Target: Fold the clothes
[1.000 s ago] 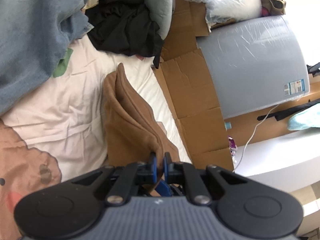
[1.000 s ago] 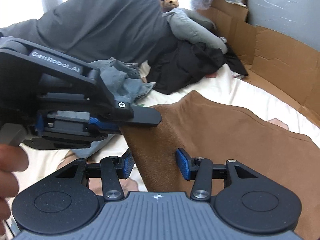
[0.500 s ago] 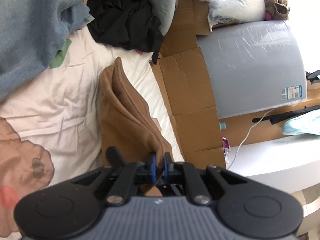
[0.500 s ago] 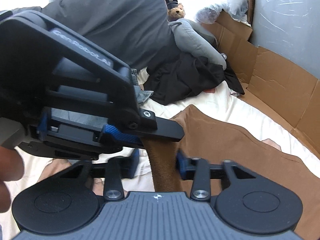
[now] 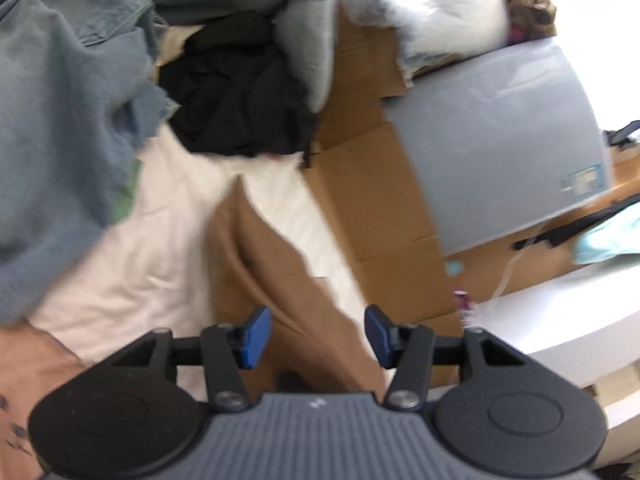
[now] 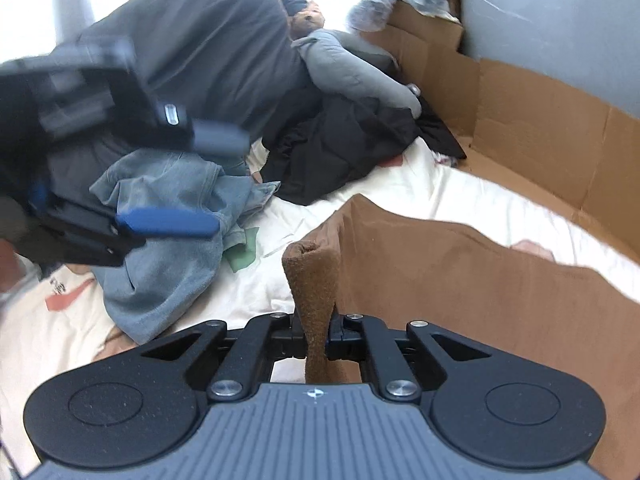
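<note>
Cream cotton bedding point(image 6: 416, 196) is serving as the folding surface, with flattened brown cardboard panels point(image 6: 532, 120) standing along its far edge and a heap of unsorted clothes behind: a blue denim garment point(image 6: 168, 236) and a black crumpled one point(image 6: 352, 152). Lying across the bedding is the brown fleece garment point(image 6: 480, 300), soft and napped, one long edge rising in a loose ridge toward the grippers.

Judging by the pictures, a handover of that garment's corner is taking place, partway through a fold. The right gripper point(image 6: 316, 338) is pinching a rolled corner of the fleece between pressed-together fingers, the cloth standing up in a small tube above them. The left gripper point(image 5: 316, 336) is sitting with its blue pads point(image 5: 256, 334) spread wide, fleece passing between them untouched; in the right wrist view it appears blurred, off to the left above the denim.

Next, the left gripper probably needs a fresh hold on another corner, so both can be drawing the cloth flat and laying it over.
</note>
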`<action>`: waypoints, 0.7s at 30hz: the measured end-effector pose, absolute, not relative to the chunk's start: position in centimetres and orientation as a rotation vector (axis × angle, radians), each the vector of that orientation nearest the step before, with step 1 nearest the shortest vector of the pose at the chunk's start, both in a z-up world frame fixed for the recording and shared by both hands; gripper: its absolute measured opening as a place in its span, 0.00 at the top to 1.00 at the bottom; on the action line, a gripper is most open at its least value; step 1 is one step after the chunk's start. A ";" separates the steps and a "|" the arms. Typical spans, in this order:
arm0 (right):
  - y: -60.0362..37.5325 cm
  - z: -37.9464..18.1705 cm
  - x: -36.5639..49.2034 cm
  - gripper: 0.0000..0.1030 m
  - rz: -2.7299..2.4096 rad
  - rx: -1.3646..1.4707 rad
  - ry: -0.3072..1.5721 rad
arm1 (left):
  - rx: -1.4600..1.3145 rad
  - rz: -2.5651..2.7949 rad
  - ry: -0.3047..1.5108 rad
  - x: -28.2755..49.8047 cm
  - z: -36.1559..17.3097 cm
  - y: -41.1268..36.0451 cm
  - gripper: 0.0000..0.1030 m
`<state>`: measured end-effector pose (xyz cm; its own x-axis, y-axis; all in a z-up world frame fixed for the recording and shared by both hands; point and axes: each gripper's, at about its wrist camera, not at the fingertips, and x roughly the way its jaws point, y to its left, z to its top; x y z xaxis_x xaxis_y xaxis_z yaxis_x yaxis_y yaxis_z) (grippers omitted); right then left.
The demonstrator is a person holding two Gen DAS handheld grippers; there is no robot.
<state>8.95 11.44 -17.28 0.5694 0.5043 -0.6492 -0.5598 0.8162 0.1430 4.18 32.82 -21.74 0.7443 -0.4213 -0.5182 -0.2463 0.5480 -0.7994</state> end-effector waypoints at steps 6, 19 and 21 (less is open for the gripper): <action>10.7 -17.3 9.0 0.96 0.632 -0.048 0.751 | -0.905 -0.109 0.848 8.4 -23.6 33.4 0.35; 11.0 -17.2 9.0 0.96 0.629 -0.020 0.770 | -0.913 -0.122 1.053 17.8 -29.1 34.6 0.17; 11.1 -17.3 9.0 0.96 0.629 -0.018 0.773 | -0.910 -0.111 1.072 18.8 -29.9 34.8 0.17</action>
<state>9.02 11.05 -17.30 0.5434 0.5232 -0.6565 -0.5359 0.8181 0.2084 18.75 34.78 -29.94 0.5091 -0.4897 -0.7078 -0.3346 0.6452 -0.6869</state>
